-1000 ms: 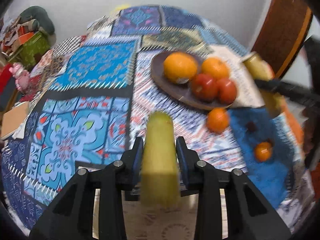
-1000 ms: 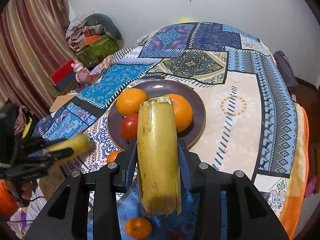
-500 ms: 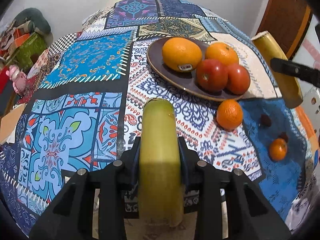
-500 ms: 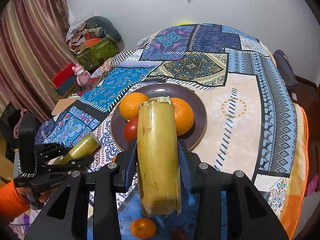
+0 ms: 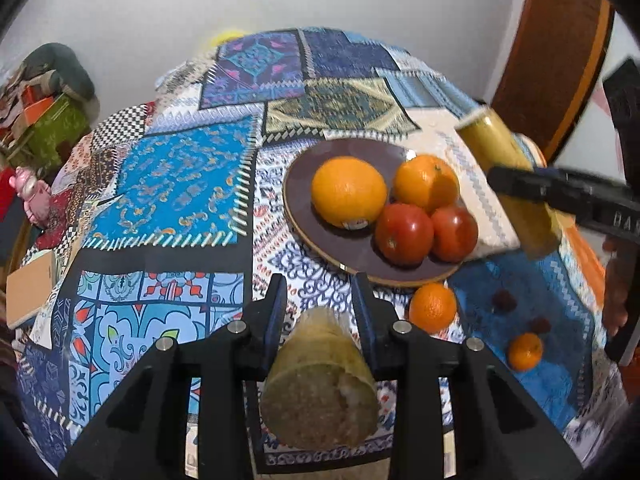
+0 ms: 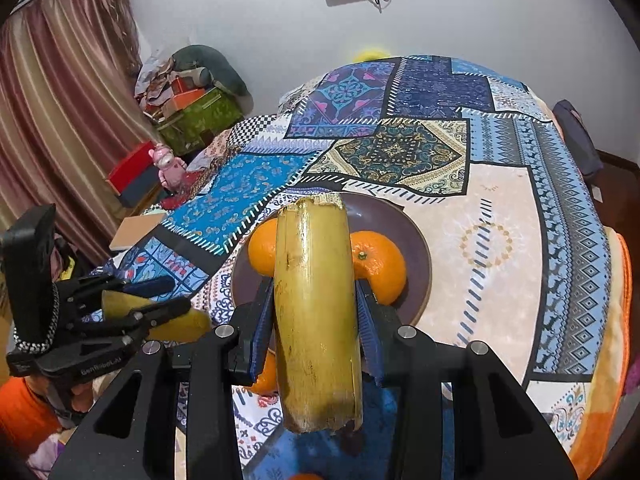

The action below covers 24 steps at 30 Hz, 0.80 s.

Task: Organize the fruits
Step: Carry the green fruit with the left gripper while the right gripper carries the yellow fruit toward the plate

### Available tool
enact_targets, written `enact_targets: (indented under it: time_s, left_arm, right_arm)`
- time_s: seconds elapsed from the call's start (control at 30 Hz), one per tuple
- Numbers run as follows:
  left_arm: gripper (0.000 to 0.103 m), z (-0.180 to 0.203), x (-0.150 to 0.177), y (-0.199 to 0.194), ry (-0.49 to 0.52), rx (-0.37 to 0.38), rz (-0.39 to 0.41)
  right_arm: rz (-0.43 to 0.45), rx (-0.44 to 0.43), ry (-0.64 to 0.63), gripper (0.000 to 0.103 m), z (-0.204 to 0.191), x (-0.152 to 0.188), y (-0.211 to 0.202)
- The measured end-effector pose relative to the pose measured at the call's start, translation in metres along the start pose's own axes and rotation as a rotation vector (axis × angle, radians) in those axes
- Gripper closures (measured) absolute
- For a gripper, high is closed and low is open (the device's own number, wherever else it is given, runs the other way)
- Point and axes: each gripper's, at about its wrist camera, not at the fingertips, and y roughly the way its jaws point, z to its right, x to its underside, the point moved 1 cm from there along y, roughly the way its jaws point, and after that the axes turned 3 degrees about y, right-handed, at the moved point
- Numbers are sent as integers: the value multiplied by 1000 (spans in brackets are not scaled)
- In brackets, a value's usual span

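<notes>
My left gripper (image 5: 318, 288) is shut on a yellow-green cane piece (image 5: 320, 380), whose cut end faces the camera. My right gripper (image 6: 314, 292) is shut on a longer yellow cane piece (image 6: 316, 320), held above the near rim of the brown plate (image 6: 416, 248). The plate (image 5: 304, 176) carries two oranges (image 5: 348, 192) and two red fruits (image 5: 404, 234). A small orange (image 5: 432, 307) lies just outside its rim, and another (image 5: 525, 351) further right. In the left wrist view the right gripper (image 5: 520, 184) hangs right of the plate.
The round table wears a patchwork cloth (image 5: 180, 184). Two small dark fruits (image 5: 503, 300) lie on its blue patch. A wooden chair back (image 5: 560, 48) stands at the right. Boxes and a pink toy (image 6: 168, 164) sit beyond the table's left edge, near a curtain (image 6: 60, 120).
The left gripper has shifted towards the plate and lifted slightly. Its cane piece now shows its cut end to the camera. The right gripper has stayed in place.
</notes>
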Motion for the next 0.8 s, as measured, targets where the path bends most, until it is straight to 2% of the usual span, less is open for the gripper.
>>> enact_targets:
  time_s: [0.13,0.27,0.43,0.53,0.67,0.8]
  left_arm:
    - [69,0,12,1,44,-3,-46]
    - [73,-5,23,11,27,12,-111]
    - [70,-5,26,17,36,8,-130]
    - [69,-6,37,33,40,15,-211]
    - [69,-5,47,28,55,9,-181]
    - [69,-6,49,21,40,25,-193]
  right_arm:
    - [-11,-2,3,67,2,3,4]
    - [-17,-9,12,67,3,4,5]
    - [-18,-12,7,67,1,3,5]
    - [-11,-14,6,67,1,2,2]
    - [-9,-7,3,67,3,2,1]
    - [-9,-13,25,67,7,1,3]
